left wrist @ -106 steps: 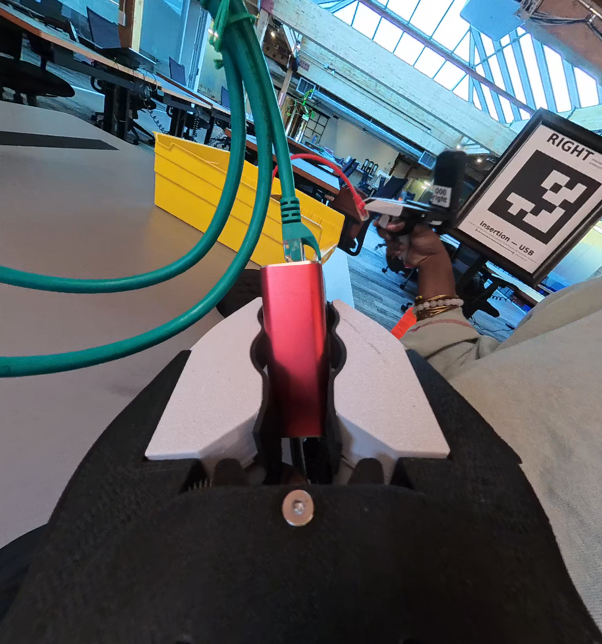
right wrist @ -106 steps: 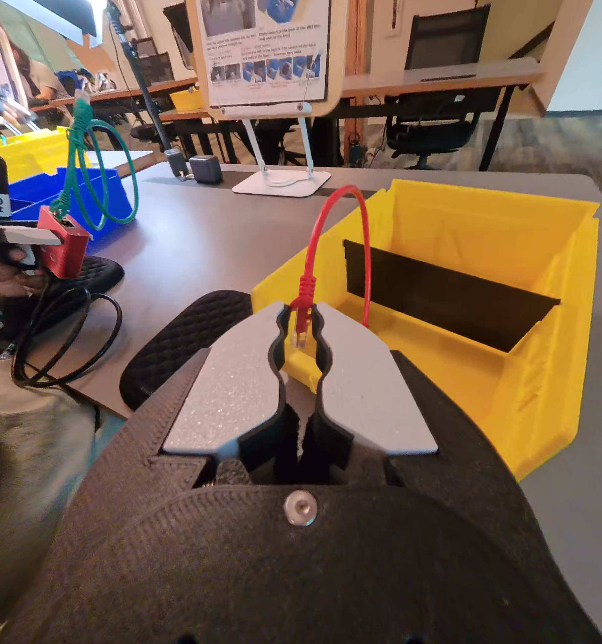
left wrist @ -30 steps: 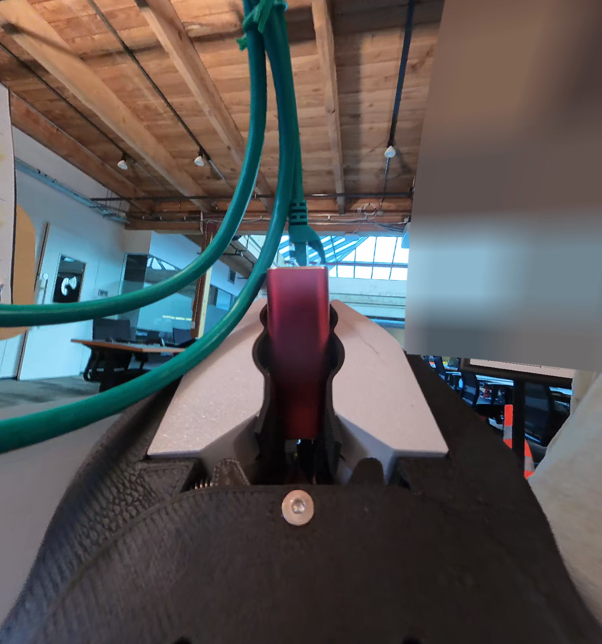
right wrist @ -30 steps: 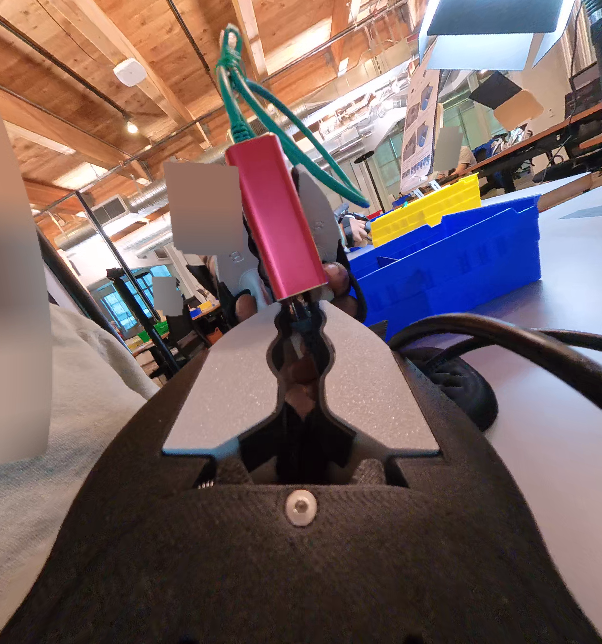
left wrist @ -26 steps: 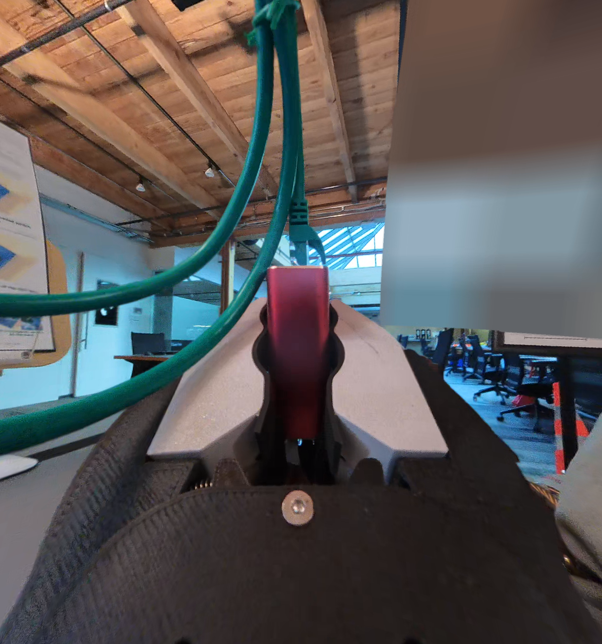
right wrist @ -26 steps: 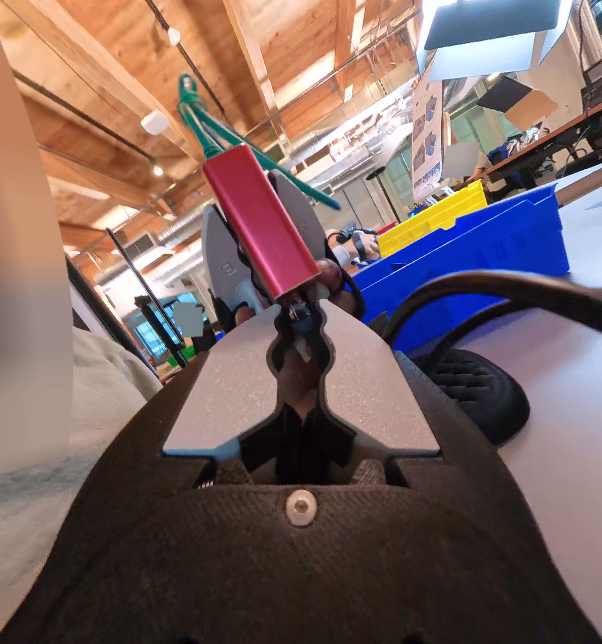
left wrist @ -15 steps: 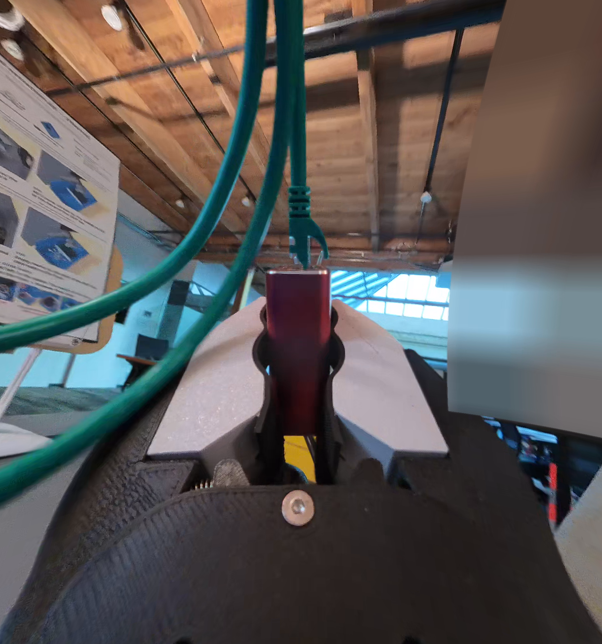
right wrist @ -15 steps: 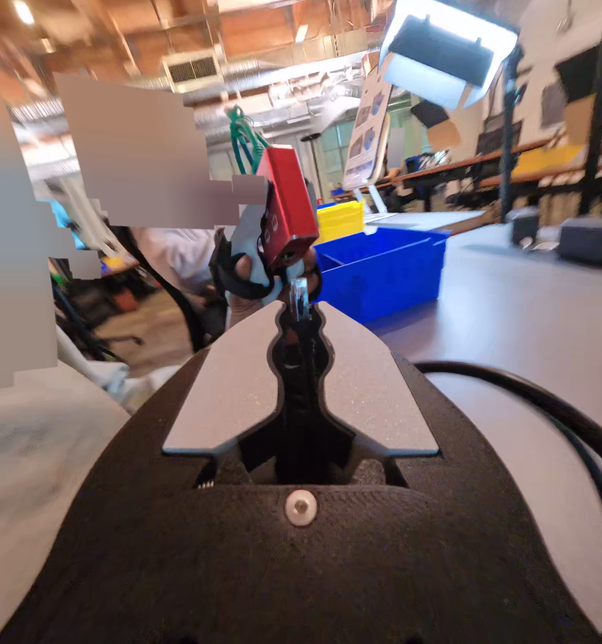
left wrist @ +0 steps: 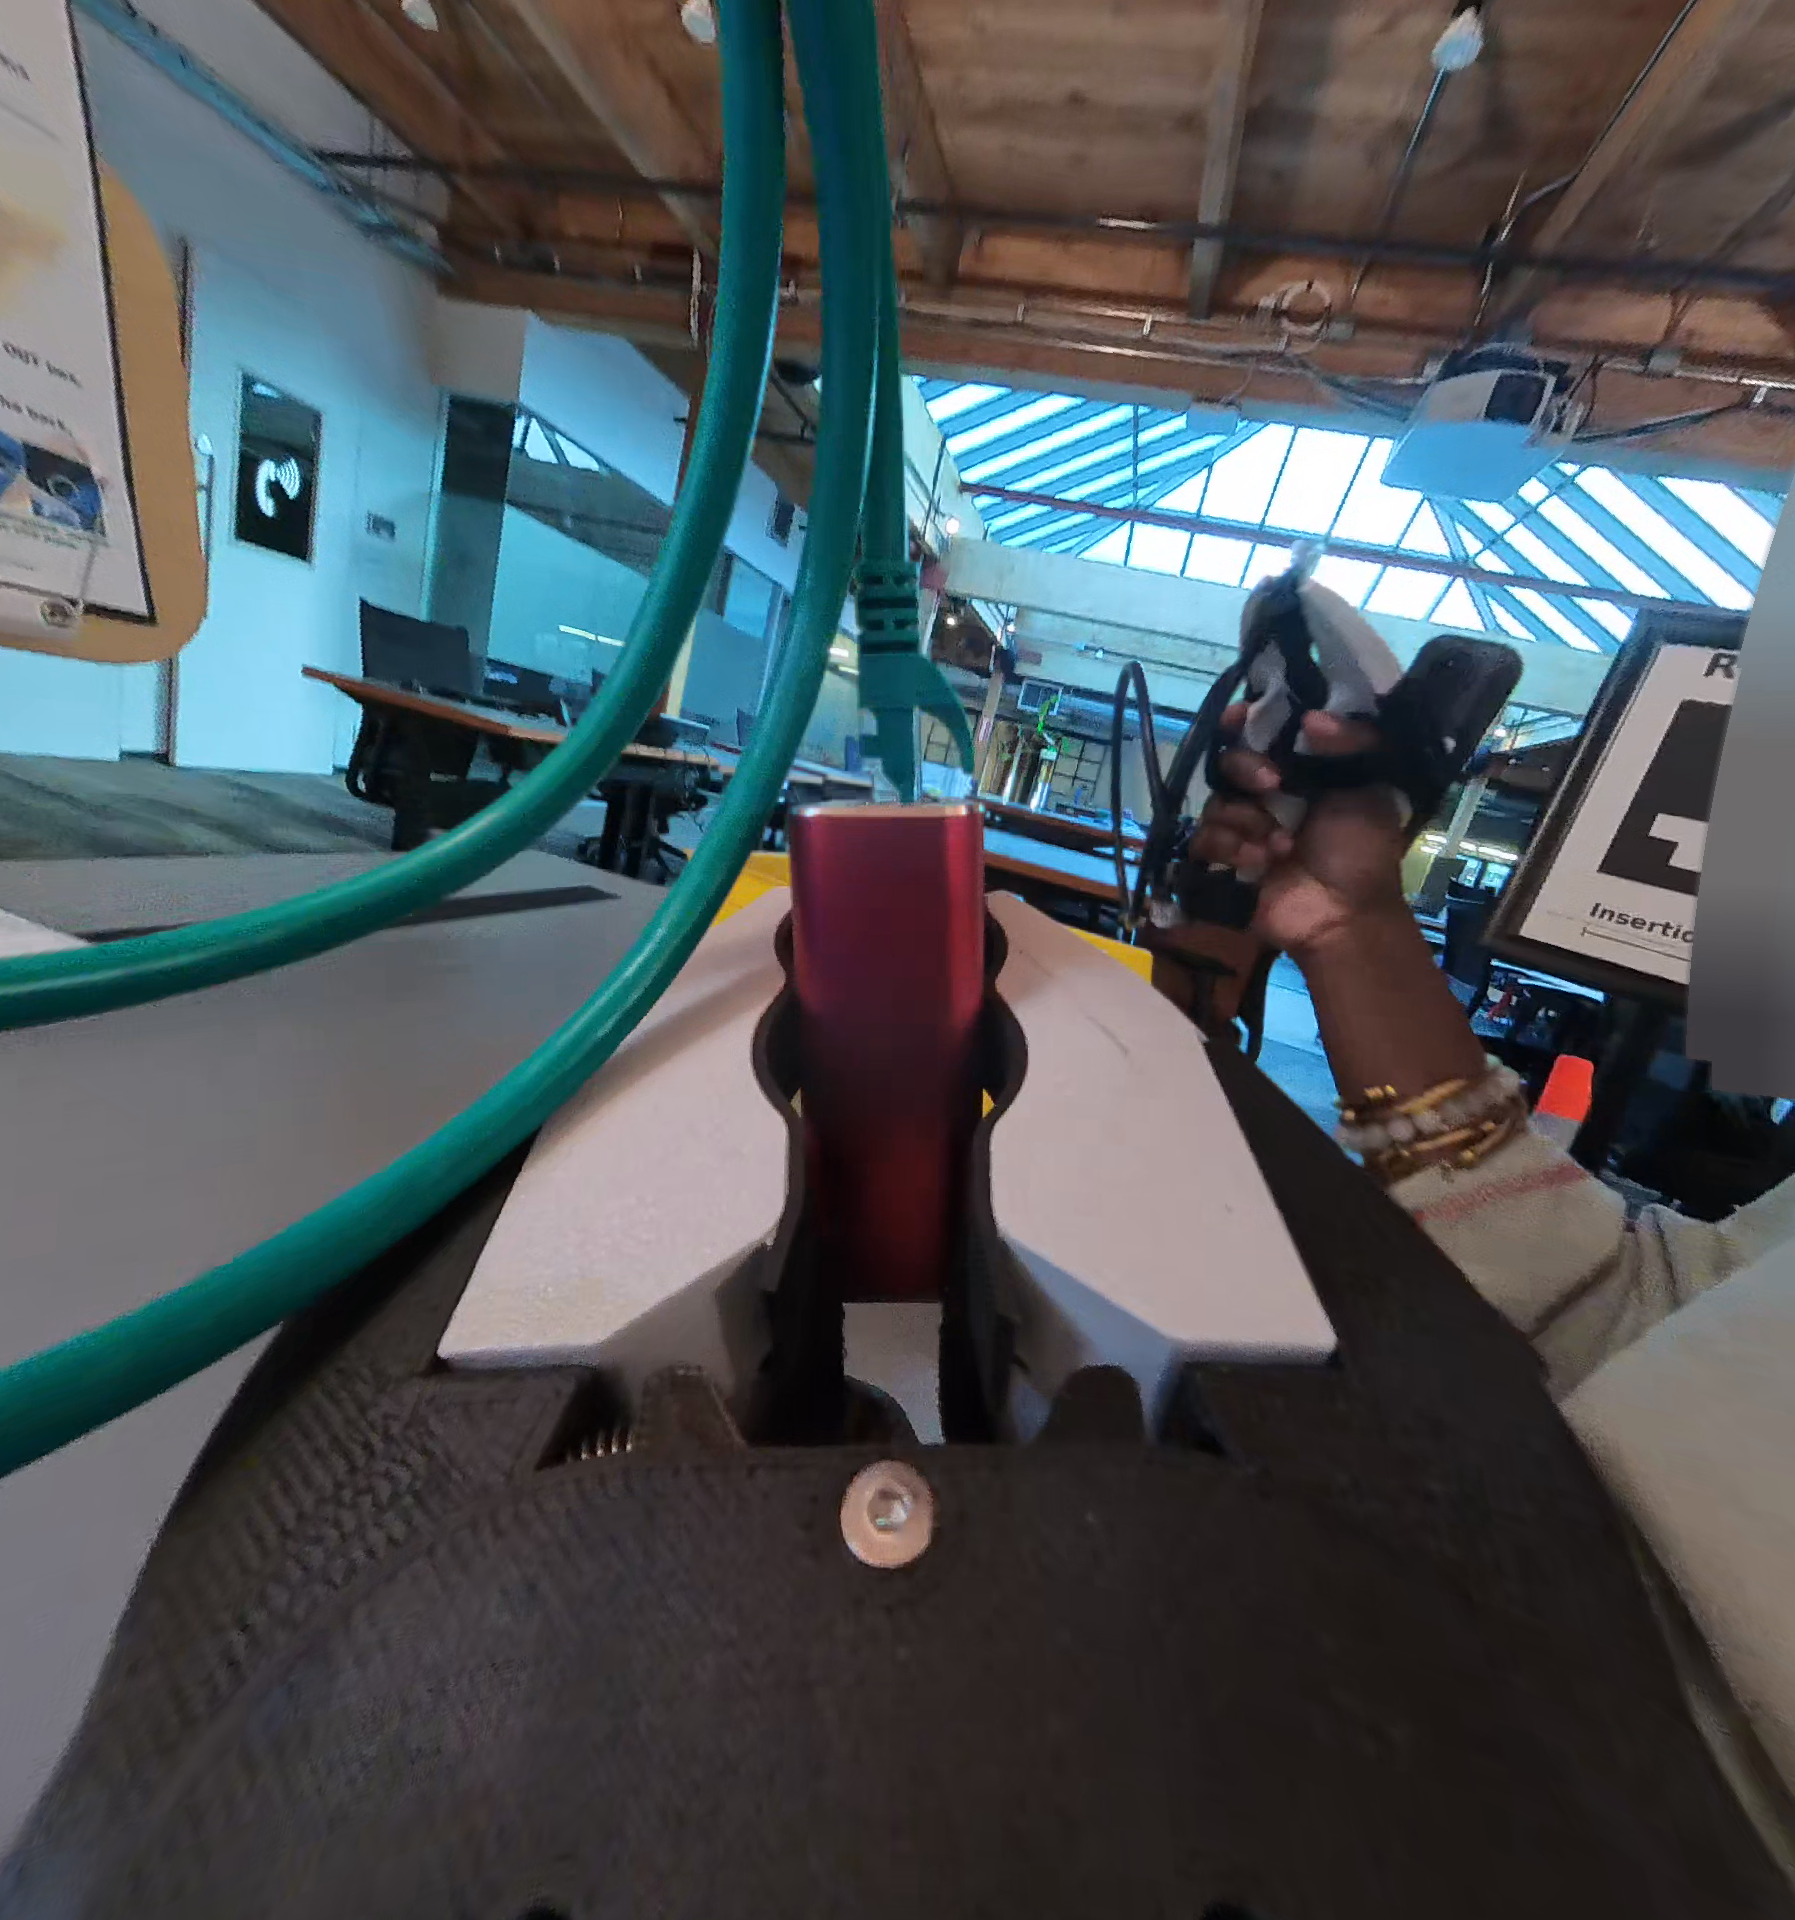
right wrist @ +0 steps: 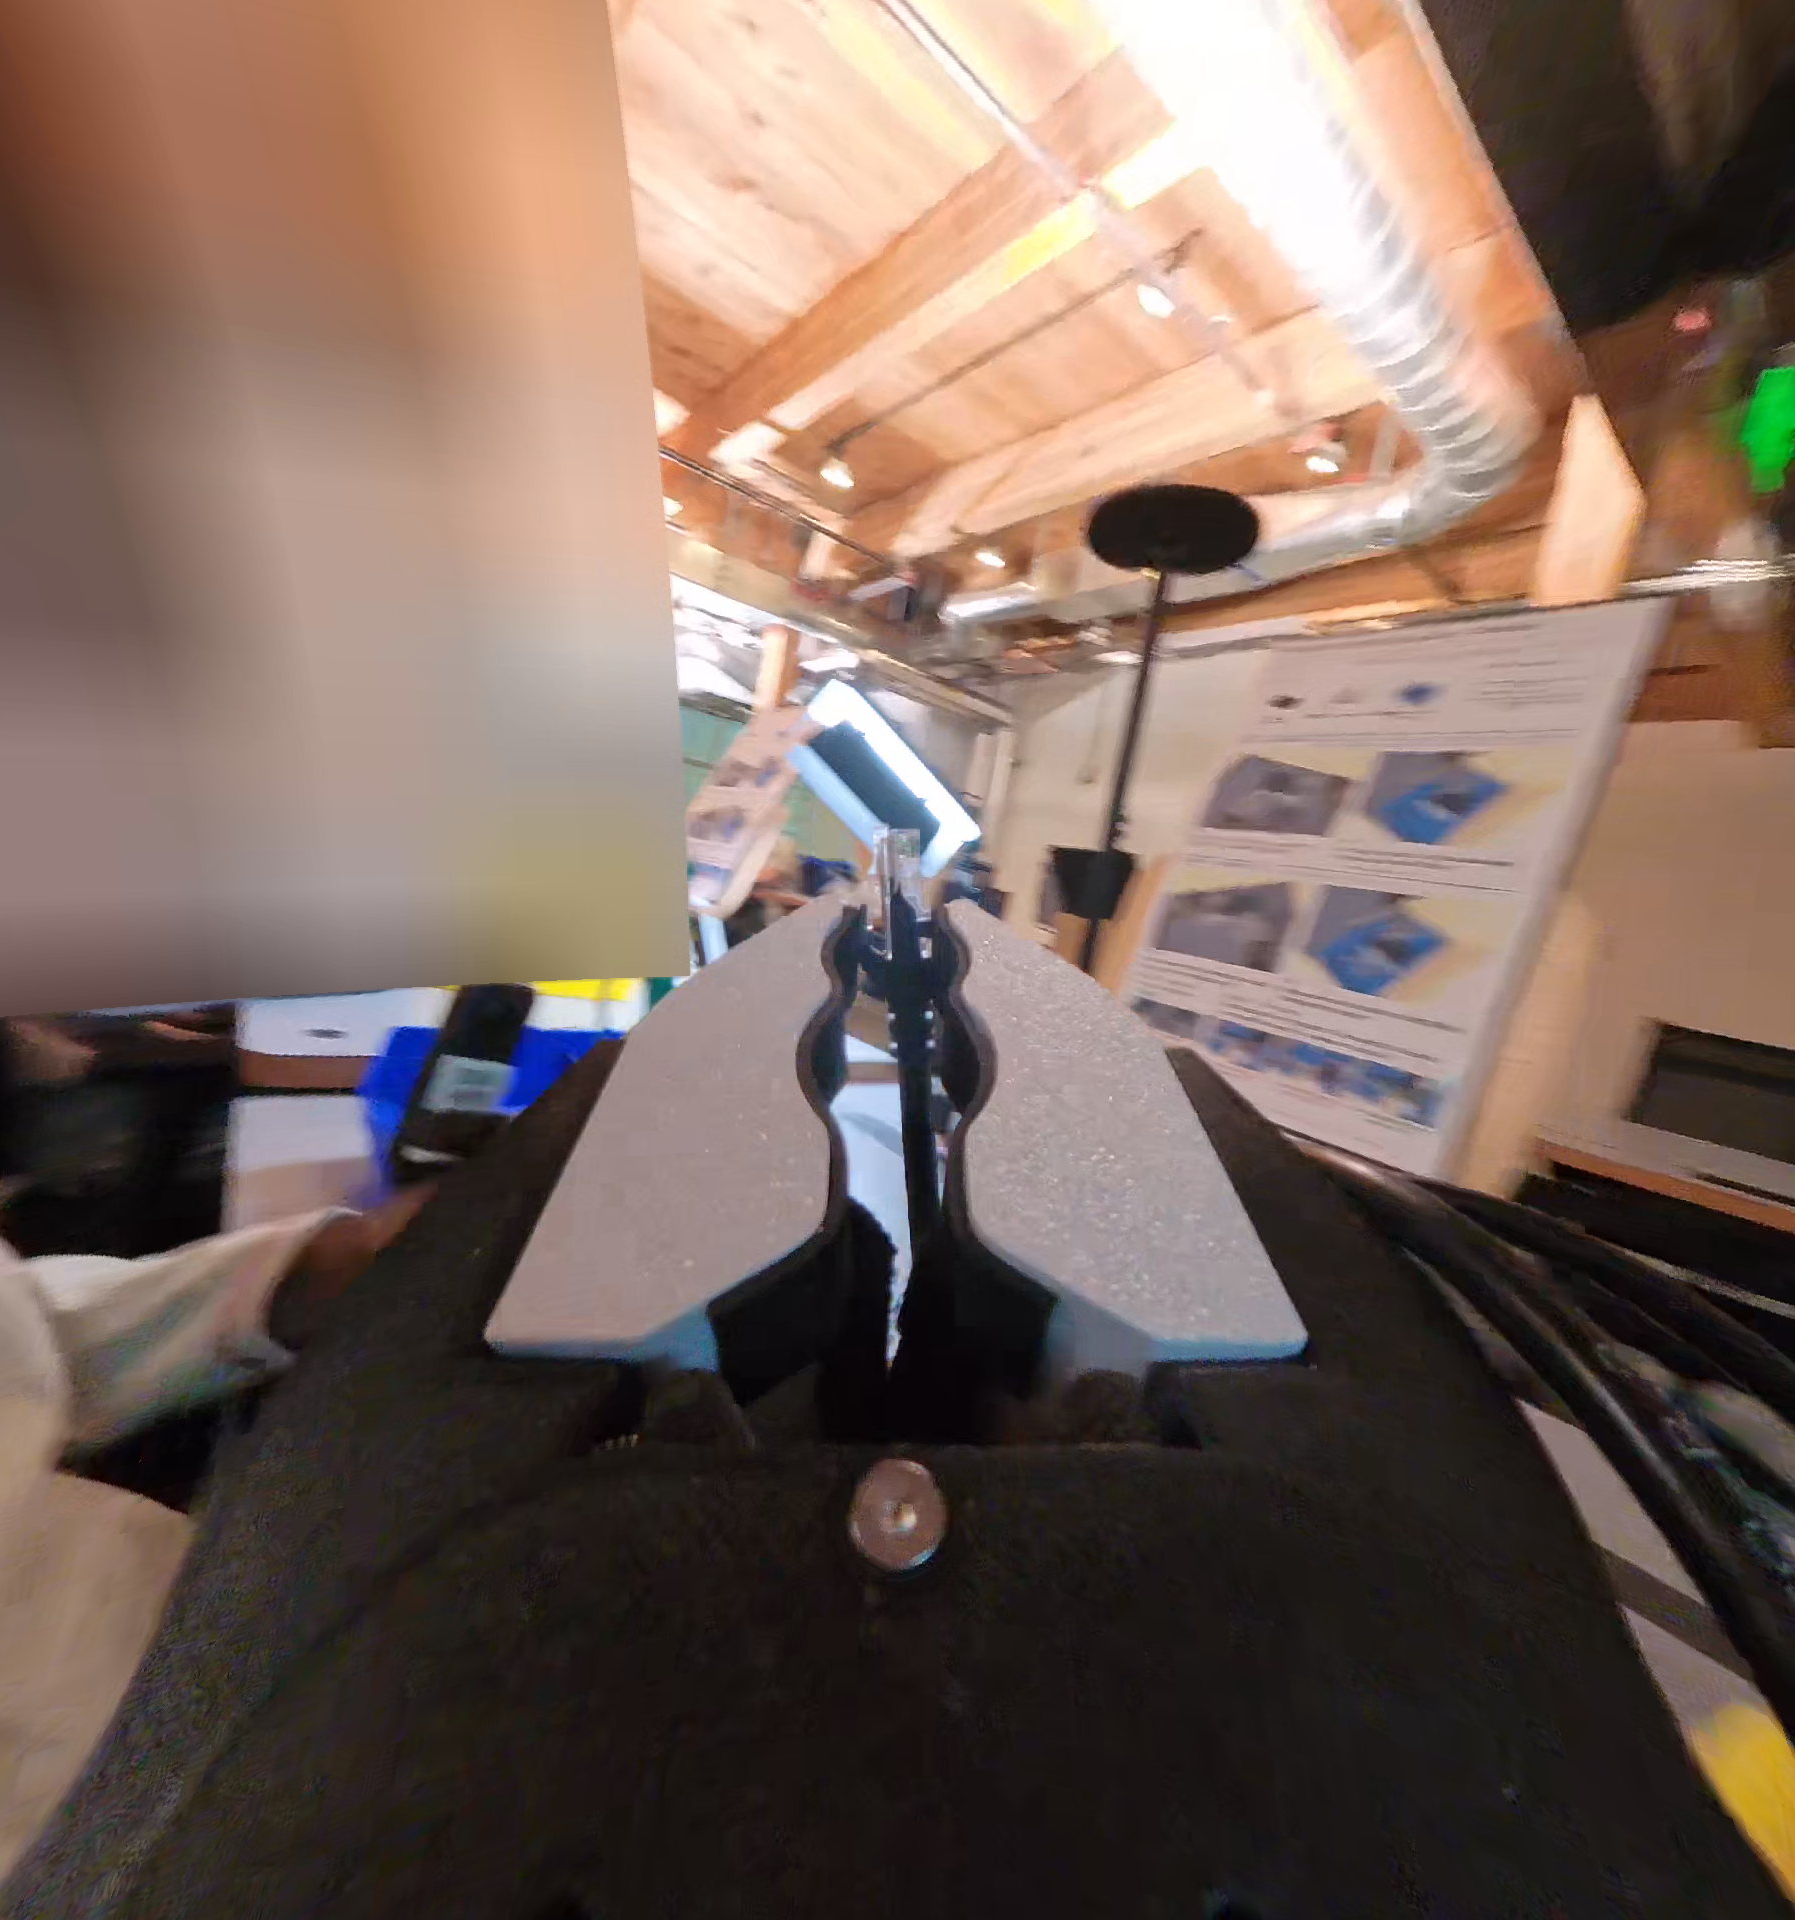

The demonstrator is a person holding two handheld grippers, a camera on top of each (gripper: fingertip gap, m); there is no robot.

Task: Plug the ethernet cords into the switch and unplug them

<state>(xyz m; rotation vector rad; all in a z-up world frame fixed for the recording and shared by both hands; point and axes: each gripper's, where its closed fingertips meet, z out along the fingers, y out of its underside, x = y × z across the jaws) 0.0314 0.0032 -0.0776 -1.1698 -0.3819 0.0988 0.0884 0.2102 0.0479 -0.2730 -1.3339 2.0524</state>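
Observation:
My left gripper (left wrist: pixel 888 914) is shut on a red switch (left wrist: pixel 885 1039), held upright above the grey table (left wrist: pixel 249 1091). A green ethernet cord (left wrist: pixel 581 727) loops over from the left and its green plug (left wrist: pixel 898 707) sits in the switch's top end. My right gripper (right wrist: pixel 898 914) is shut on a black ethernet cord (right wrist: pixel 914 1091), whose clear plug (right wrist: pixel 898 862) sticks out past the fingertips into open air. The right gripper also shows in the left wrist view (left wrist: pixel 1329 707), held up in a hand to the right of the switch and apart from it.
A poster board (left wrist: pixel 31 312) stands at the left and a framed sign (left wrist: pixel 1641 800) at the right. In the right wrist view a poster board (right wrist: pixel 1392 883), a black lamp stand (right wrist: pixel 1142 727), black cables (right wrist: pixel 1599 1351) and a blue bin (right wrist: pixel 394 1060) show. One gripper's finger ends stand about 25 cm off the other's.
The black cord's plug has come out of the red switch. My right gripper has swung away from it and tilted upward. My left gripper has tilted down with the switch.

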